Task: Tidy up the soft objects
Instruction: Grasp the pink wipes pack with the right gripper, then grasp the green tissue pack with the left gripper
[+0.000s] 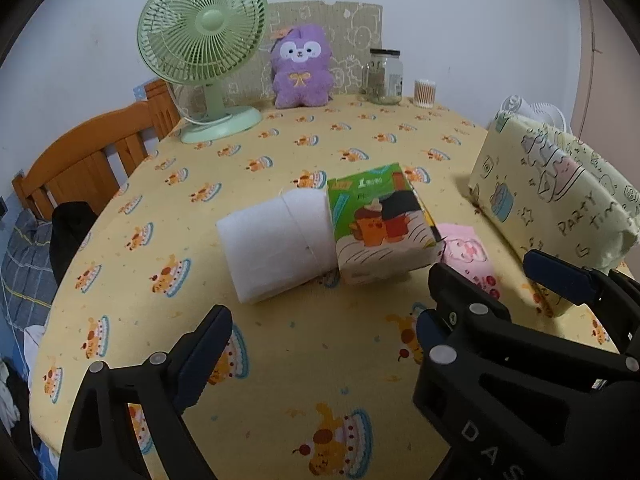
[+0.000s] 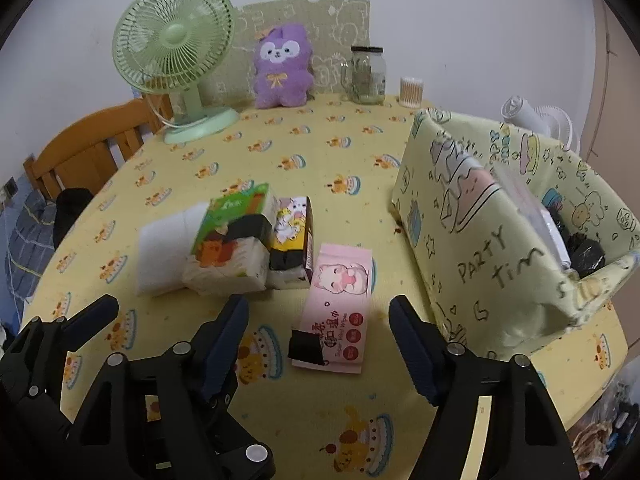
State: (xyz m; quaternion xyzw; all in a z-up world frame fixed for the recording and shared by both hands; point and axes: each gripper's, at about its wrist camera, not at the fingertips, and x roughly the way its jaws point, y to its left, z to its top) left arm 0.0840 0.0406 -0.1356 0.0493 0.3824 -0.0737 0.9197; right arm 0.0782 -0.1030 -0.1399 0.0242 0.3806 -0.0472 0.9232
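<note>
A round table covered in a yellow cloth printed with cartoon cakes stands against a pale wall. Along its far edge, from left to right, are a green desk fan, a purple plush toy, a glass jar and a small tub of cotton swabs, with a patterned board propped upright behind the plush. Near the middle of the table lies a cluster of soft packs: a white roll-shaped bundle touches a green tissue pack, a yellow and black tissue pack sits just beside that on the right, and a pink wet-wipes pack lies flat nearest the cameras. To the right stands a fabric-covered storage box marked "PARTY", its top open, with dark items and clear plastic inside. The right gripper hovers low over the table with its jaws spread wide on either side of the pink pack, not touching it. The left gripper is also wide open and holding nothing, aimed toward the white bundle and green pack. A wooden chair back shows beyond the table's left edge.
</note>
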